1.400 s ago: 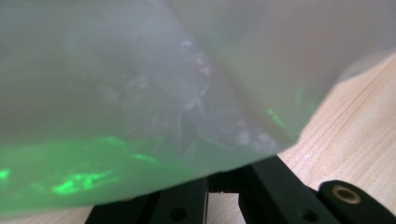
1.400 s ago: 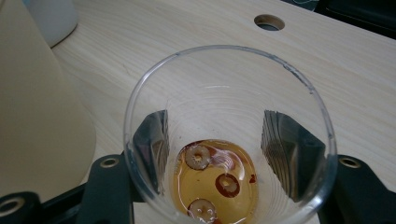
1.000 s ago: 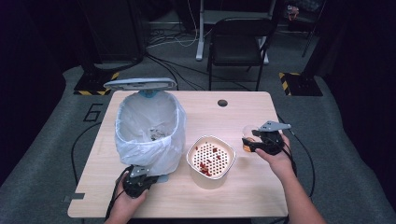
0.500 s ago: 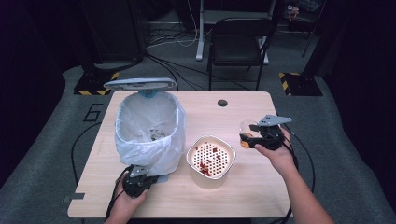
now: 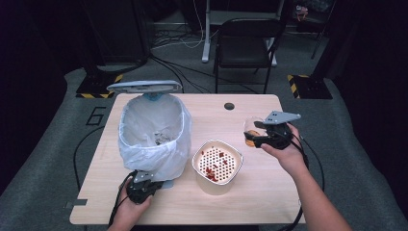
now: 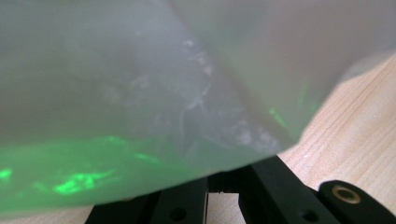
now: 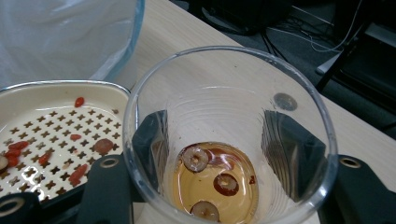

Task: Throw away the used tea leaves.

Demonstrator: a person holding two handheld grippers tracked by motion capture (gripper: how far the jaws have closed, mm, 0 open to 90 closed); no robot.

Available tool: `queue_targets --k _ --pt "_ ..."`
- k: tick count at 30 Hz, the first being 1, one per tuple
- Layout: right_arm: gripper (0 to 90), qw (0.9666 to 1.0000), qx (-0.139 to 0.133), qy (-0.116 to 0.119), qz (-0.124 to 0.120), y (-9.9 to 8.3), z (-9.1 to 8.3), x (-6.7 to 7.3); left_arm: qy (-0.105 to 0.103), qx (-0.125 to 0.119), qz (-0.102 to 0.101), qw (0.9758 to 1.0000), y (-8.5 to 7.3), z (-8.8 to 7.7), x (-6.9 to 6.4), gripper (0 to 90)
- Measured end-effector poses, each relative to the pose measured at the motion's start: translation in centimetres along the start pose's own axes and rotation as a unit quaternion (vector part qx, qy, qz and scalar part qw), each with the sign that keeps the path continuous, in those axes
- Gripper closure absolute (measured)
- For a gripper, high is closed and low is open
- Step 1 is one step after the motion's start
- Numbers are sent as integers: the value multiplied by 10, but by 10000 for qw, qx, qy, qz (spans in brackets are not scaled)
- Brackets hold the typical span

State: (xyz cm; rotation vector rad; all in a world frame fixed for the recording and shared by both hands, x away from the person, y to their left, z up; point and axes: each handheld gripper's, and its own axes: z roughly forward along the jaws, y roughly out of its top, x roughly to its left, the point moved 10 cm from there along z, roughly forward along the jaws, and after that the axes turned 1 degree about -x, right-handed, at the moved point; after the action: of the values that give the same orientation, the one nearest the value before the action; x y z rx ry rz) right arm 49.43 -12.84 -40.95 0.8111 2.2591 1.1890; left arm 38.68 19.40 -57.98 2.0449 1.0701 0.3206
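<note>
The right gripper (image 5: 257, 136) clamps a clear cup (image 7: 229, 135) of amber tea (date slices afloat), raised beside the strainer bowl (image 5: 217, 163). The left gripper (image 5: 140, 188), jaws closed, pinches the bin bag (image 5: 154, 139). Tilting hastily would likely overshoot the strainer and spill.

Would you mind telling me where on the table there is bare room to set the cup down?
The table is bare along its right edge, beyond the strainer bowl, and at the far side around the round hole. The near right corner is free too. The left half is crowded by the bagged bin.
</note>
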Motion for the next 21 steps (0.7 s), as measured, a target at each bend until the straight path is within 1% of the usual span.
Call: queue_targets --k 5,10,14,15,16,17,20,21 --pt "414 9990 -37 96 -444 10 1 9 -2 3 2 10000 0 0 0 900" --pt "418 9977 -59 219 -646 17 5 14 -3 2 2 10000 0 0 0 900" --pt "419 9958 -116 318 -855 23 8 18 -2 0 1 10000 0 0 0 900" --pt "419 9958 -116 318 -855 23 8 18 -2 0 1 10000 0 0 0 900" --pt "420 9949 -151 427 -904 26 8 20 -2 1 0 10000 0 0 0 900" --pt "419 9945 -173 468 -926 27 9 21 -2 0 1 10000 0 0 0 900" --pt "418 9931 -198 538 -1025 29 11 22 1 -2 -2 10000 0 0 0 900" --pt "418 9931 -198 538 -1025 29 11 22 1 -2 -2 10000 0 0 0 900"
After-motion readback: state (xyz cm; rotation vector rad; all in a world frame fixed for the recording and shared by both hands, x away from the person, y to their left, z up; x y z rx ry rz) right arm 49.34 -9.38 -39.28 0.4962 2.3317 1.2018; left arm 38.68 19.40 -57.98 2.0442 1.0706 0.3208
